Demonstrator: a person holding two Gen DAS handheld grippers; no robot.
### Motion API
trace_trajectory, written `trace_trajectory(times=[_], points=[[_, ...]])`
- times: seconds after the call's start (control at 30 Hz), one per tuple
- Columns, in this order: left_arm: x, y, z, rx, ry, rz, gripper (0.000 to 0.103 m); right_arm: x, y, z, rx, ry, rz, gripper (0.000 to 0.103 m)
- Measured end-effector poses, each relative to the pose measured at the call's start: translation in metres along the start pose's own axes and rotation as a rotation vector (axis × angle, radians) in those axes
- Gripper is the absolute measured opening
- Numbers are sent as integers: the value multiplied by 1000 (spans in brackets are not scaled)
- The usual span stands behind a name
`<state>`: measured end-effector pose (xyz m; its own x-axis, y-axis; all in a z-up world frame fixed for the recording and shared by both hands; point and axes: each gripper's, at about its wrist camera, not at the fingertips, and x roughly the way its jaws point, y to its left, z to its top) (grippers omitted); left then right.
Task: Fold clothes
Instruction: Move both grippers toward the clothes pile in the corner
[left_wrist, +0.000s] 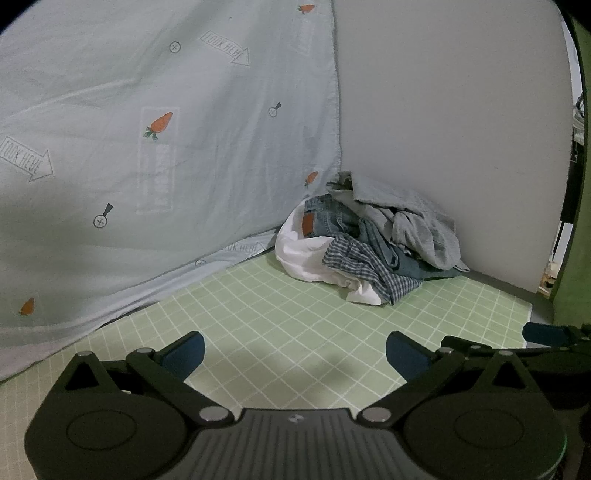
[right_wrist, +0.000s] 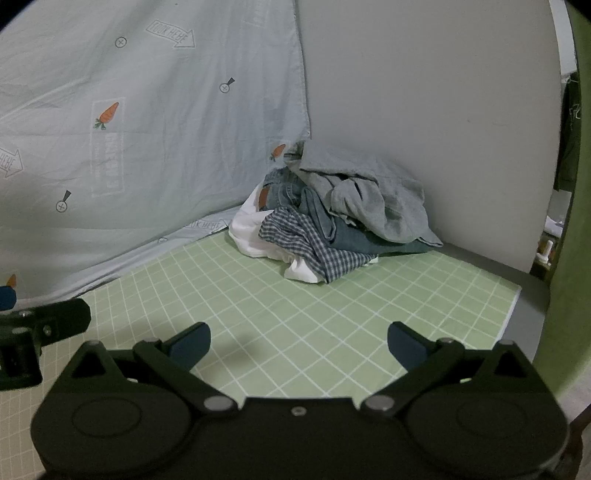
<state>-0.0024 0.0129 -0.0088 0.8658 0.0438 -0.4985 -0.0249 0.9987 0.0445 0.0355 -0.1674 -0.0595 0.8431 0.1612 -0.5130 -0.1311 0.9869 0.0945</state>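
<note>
Both jaws wide, nothing held.

My left gripper (left_wrist: 295, 354) and right gripper (right_wrist: 299, 345) hover over the green mat (left_wrist: 280, 314); the clothes pile (left_wrist: 369, 240) sits right of frame centre, against the wall (left_wrist: 461, 110) beside the carrot-print sheet (left_wrist: 147, 129).

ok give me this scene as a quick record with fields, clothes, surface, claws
surface: green grid mat
backdrop: carrot-print sheet on the left, grey wall on the right
clothes: unfolded pile in the far corner
top of pile: grey garment
middle: jeans
front: blue checked shirt over a white garment
left claw: open, empty, apart from the pile
right claw: open, empty, apart from the pile
</note>
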Motion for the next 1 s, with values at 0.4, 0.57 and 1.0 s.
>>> trace_trajectory(times=[0.4,0.57,1.0], points=[[-1,-4,-2,-5,3,2,103,-3,1,-1,-4,1,-5,103],[-2,-4,-4,-7,2,-4,103,-5,0,-2,-6,-1,-11,103],[-4,3,-5,0,11,-38,103,-12,8,-5,4,-4,-49,103]])
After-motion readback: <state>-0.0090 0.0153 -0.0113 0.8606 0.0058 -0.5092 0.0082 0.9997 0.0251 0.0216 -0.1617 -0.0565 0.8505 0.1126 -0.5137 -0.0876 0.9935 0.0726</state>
